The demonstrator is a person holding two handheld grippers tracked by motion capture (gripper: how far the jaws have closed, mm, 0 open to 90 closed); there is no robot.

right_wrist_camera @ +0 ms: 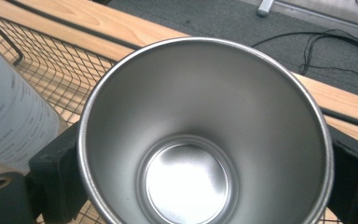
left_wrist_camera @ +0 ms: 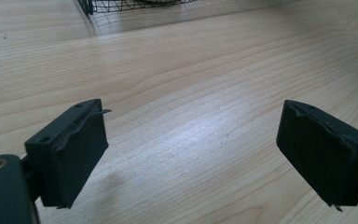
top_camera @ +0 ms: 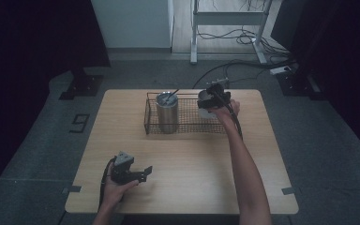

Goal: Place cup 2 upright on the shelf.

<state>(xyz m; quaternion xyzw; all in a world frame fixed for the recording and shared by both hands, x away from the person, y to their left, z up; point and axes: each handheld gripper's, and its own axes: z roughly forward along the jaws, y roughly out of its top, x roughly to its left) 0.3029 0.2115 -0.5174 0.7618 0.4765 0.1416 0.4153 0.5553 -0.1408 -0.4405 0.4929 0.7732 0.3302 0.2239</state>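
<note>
A black wire basket (top_camera: 187,123) stands at the far middle of the wooden table (top_camera: 187,159). In its left end a steel tumbler (top_camera: 167,112) stands upright with a dark straw through its lid. My right gripper (top_camera: 212,99) is over the basket's right end, shut on an empty steel cup (top_camera: 205,110). In the right gripper view the cup (right_wrist_camera: 200,140) opens toward the camera, the right gripper (right_wrist_camera: 205,175) has a jaw pressed on each side, and the tumbler (right_wrist_camera: 9,121) is beside it over the basket mesh (right_wrist_camera: 51,65). My left gripper (top_camera: 143,173) (left_wrist_camera: 191,158) stands open and empty near the front left.
Bare wood lies between the basket and the front edge. On the floor behind the table are cables (top_camera: 243,37), a metal desk frame (top_camera: 194,28) and a black stand base (top_camera: 82,86). A "9" mark (top_camera: 79,123) is on the floor at left.
</note>
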